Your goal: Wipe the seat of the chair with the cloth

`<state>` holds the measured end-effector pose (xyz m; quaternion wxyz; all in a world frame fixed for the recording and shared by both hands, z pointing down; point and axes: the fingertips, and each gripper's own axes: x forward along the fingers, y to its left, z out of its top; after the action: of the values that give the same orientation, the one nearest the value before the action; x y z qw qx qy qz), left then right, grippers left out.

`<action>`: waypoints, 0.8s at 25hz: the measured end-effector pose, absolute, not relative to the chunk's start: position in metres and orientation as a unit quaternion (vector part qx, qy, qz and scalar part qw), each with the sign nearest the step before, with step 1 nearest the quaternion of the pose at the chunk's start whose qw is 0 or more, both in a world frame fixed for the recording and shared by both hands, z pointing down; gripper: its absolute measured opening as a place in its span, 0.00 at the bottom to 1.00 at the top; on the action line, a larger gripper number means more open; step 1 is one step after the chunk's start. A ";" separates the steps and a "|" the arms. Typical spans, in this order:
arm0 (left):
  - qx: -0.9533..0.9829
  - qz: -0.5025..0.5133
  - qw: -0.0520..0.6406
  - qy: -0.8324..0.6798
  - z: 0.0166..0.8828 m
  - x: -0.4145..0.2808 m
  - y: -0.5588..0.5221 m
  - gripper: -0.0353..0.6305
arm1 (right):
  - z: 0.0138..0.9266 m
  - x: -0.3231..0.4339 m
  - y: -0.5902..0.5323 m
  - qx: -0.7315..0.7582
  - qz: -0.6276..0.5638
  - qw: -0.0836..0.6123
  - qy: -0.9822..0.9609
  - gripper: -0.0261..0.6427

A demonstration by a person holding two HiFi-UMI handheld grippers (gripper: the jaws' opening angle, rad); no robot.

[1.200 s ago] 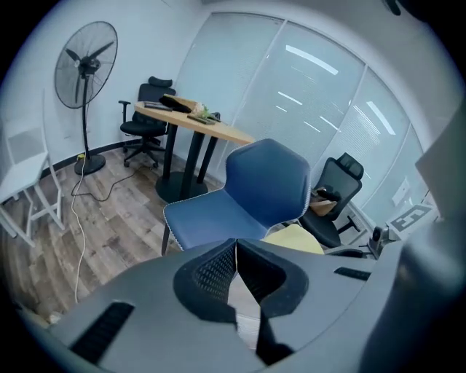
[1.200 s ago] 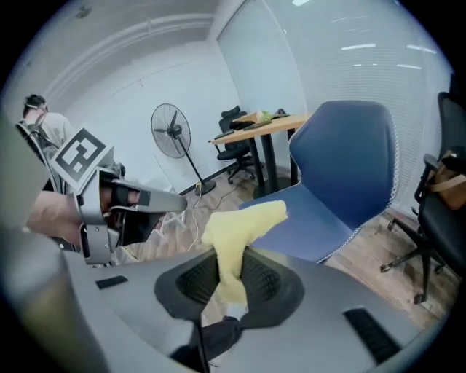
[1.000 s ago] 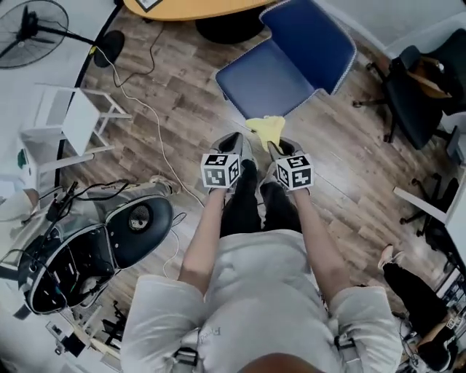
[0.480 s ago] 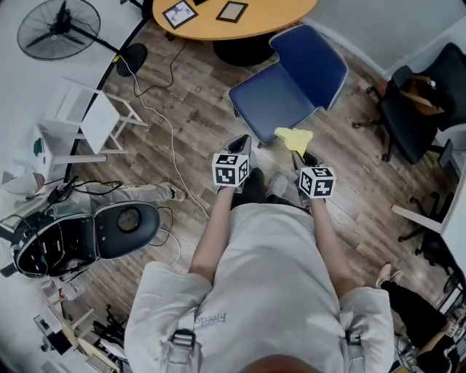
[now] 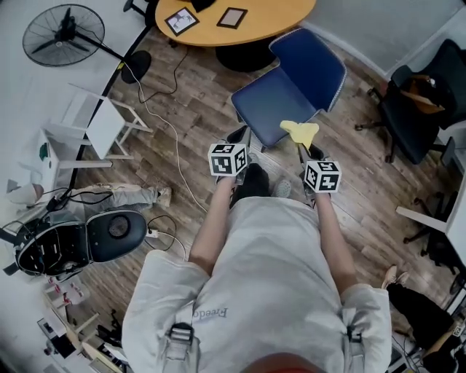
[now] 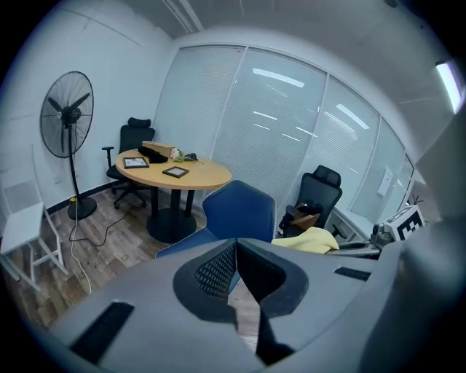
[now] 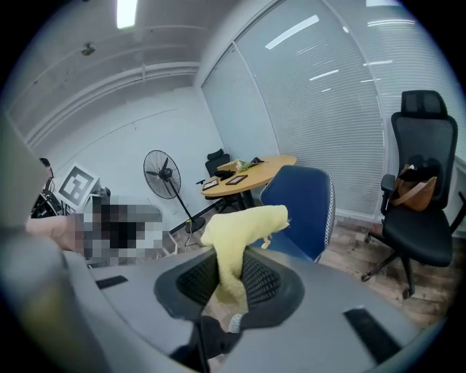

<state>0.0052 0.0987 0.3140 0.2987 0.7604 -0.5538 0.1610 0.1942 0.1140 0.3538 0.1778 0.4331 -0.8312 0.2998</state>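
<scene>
A blue chair stands ahead of me, its seat (image 5: pixel 271 102) bare and its backrest (image 5: pixel 313 57) toward the round table. My right gripper (image 5: pixel 300 143) is shut on a yellow cloth (image 5: pixel 301 131), which hangs over the seat's near right edge. In the right gripper view the cloth (image 7: pixel 237 237) sticks up from between the jaws, with the chair (image 7: pixel 304 205) behind it. My left gripper (image 5: pixel 238 138) is shut and holds nothing, close to the seat's near left corner. The left gripper view shows the chair (image 6: pixel 234 216) and the cloth (image 6: pixel 309 240) off to the right.
A round wooden table (image 5: pixel 234 18) with picture frames stands behind the chair. A black office chair (image 5: pixel 419 95) is at the right. A standing fan (image 5: pixel 62 35), a white stool (image 5: pixel 98 124), floor cables and a black device (image 5: pixel 87 240) lie to the left.
The view and both grippers have moved closer to the chair. The cloth has been carried forward, from the floor side up to the seat's near right edge.
</scene>
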 end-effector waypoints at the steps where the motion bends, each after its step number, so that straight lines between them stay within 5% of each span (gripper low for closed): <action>1: 0.762 0.162 0.297 -0.552 0.312 0.007 0.098 0.09 | 0.352 0.196 0.114 0.437 0.301 0.172 -0.830 0.15; 20: 0.759 0.149 0.302 -0.557 0.301 0.002 0.095 0.09 | 0.351 0.191 0.102 0.429 0.281 0.179 -0.840 0.15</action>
<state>0.0021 0.0950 0.3007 0.3019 0.7590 -0.5575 0.1486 0.1913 0.1022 0.3508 0.1787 0.4288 -0.8398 0.2811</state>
